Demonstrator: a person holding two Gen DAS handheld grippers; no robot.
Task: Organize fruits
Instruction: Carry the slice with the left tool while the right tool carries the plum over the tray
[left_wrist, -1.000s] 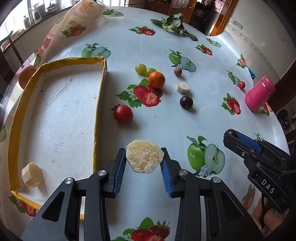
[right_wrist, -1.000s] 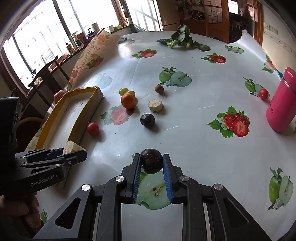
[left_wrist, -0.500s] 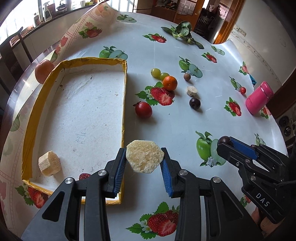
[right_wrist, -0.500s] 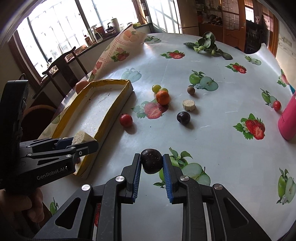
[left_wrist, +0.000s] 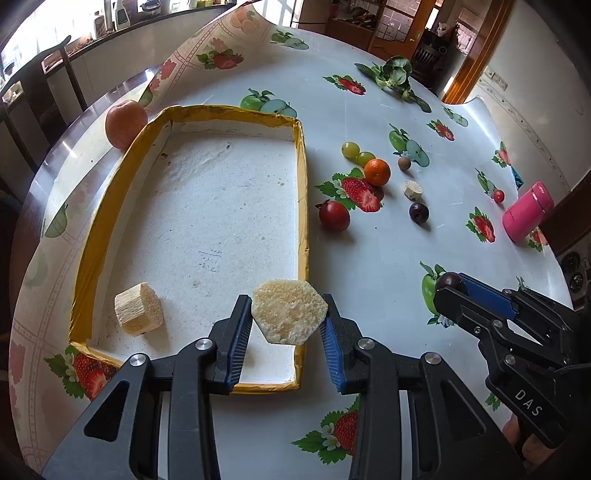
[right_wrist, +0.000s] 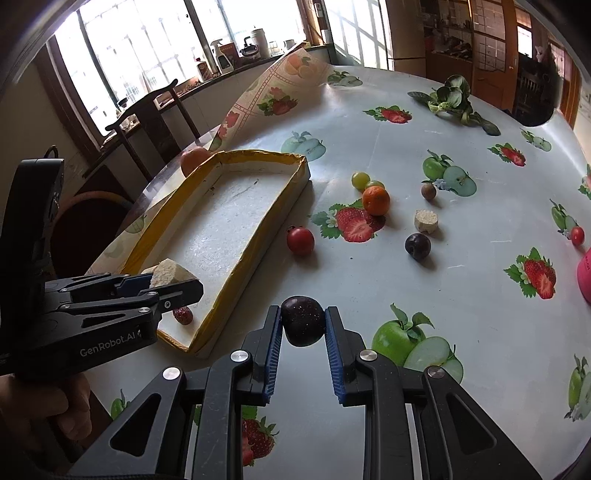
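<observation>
Over the tray's (left_wrist: 304, 206) near corner, the left hand-held gripper (left_wrist: 286, 325) clamps a pale sugarcane slice (left_wrist: 289, 316); the right hand-held gripper (right_wrist: 303, 328) grips a dark plum (right_wrist: 303, 320) above the counter (right_wrist: 461, 280). Next, I judge: lower both into the tray and release.

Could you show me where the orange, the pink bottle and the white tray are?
orange (left_wrist: 376, 171): left wrist view, middle of its skin.
pink bottle (left_wrist: 527, 211): left wrist view, middle of its side.
white tray (left_wrist: 302, 192): left wrist view, yellow-taped right rim.
</observation>
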